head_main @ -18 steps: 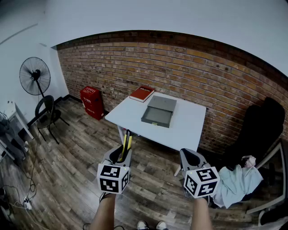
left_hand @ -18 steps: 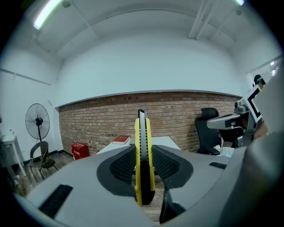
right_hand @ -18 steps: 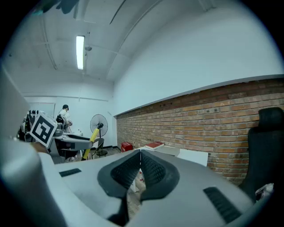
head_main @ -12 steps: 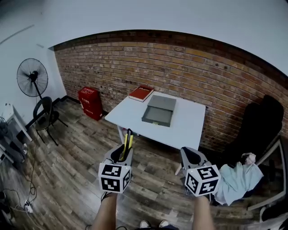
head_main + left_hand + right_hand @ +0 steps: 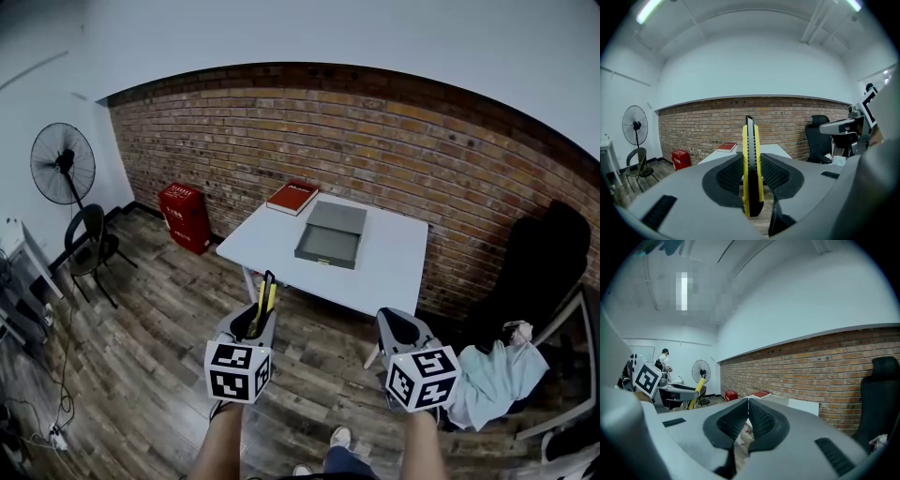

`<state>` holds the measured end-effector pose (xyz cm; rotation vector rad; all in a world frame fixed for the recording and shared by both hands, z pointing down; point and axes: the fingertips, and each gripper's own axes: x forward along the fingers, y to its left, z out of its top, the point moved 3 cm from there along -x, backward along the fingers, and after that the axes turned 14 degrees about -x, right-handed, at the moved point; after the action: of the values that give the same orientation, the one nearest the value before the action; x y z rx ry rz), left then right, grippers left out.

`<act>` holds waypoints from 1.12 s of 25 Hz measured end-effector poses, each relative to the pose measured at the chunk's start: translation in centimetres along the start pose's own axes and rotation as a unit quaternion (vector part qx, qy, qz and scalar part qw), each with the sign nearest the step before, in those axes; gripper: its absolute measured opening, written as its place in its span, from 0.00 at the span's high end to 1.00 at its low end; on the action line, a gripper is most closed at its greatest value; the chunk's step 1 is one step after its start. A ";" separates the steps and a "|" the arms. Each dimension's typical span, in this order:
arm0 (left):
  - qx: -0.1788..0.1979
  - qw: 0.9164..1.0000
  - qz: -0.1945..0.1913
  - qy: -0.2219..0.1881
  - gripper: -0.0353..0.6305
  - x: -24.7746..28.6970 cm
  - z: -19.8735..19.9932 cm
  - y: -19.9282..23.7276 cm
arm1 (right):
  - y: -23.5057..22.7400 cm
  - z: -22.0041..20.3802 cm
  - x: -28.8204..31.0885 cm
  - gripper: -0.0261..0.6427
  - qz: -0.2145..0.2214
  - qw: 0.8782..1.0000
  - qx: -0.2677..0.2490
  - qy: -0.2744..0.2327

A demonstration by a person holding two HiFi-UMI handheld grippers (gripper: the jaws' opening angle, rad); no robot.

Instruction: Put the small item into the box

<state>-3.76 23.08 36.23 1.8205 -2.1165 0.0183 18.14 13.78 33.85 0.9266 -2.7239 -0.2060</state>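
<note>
Yellow-and-black plastic utility knife [image 5: 265,298] sticks up out of left gripper [image 5: 253,323] in head view. Right gripper [image 5: 401,330] is alongside it. Flat grey rectangular box [image 5: 329,234] on white table [image 5: 398,267] sits well ahead of both grippers, across wooden floor [image 5: 159,347]. Left gripper view: ribbed pads clamp knife on both flat sides, tip up. Right gripper view: jaws meet, nothing between. Judgement: get close first, keep the clamp firm, bring knife right over box's open part, release low.
</note>
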 end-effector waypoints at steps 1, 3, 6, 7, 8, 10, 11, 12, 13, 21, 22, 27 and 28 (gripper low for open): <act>0.001 1.000 0.000 0.001 0.75 0.3 0.0 -0.1 | -0.3 -0.1 0.2 0.93 -0.001 1.000 0.002 0.000; 0.003 1.000 -0.001 0.002 0.75 1.1 0.1 -0.3 | -1.0 -0.3 0.6 0.93 -0.002 1.000 0.007 -0.002; 0.007 1.000 0.001 0.004 0.75 2.3 0.2 -0.2 | -1.8 -0.8 1.7 0.93 -0.001 1.000 0.011 -0.006; 0.007 1.000 0.003 0.004 0.75 2.9 0.2 -0.1 | -2.1 -1.0 2.2 0.93 0.000 1.000 0.012 -0.007; 0.007 1.000 0.005 0.004 0.75 3.4 0.1 0.0 | -2.4 -1.3 2.8 0.93 0.002 1.000 0.012 -0.007; 0.006 1.000 0.010 0.003 0.75 4.7 0.3 0.4 | -3.0 -1.7 4.1 0.93 0.006 1.000 0.012 -0.007; 0.006 1.000 0.012 0.003 0.75 5.4 0.4 0.5 | -3.5 -1.9 4.8 0.93 0.008 1.000 0.013 -0.007; 0.006 1.000 0.014 0.004 0.75 6.2 0.5 0.6 | -4.0 -2.0 5.5 0.93 0.010 1.000 0.013 -0.007; 0.007 1.000 0.015 0.004 0.75 7.1 0.6 0.6 | -4.6 -2.1 6.2 0.93 0.011 1.000 0.013 -0.006; 0.005 0.999 0.031 0.006 0.75 13.9 2.5 0.9 | -9.4 -2.1 11.9 0.93 0.026 1.000 0.007 -0.004; 0.005 0.999 0.032 0.007 0.75 14.7 2.8 0.8 | -10.0 -2.1 12.5 0.93 0.028 1.000 0.007 -0.004; 0.009 0.999 0.042 0.010 0.75 17.9 3.3 0.4 | -12.8 -2.5 15.3 0.93 0.037 0.999 0.011 -0.006; 0.009 0.999 0.044 0.011 0.75 18.5 3.4 0.4 | -13.2 -2.6 15.8 0.93 0.040 0.999 0.011 -0.007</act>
<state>-7.11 4.71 38.11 1.7266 -2.1866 0.0783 14.44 -6.41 36.58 0.8239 -2.7746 -0.1669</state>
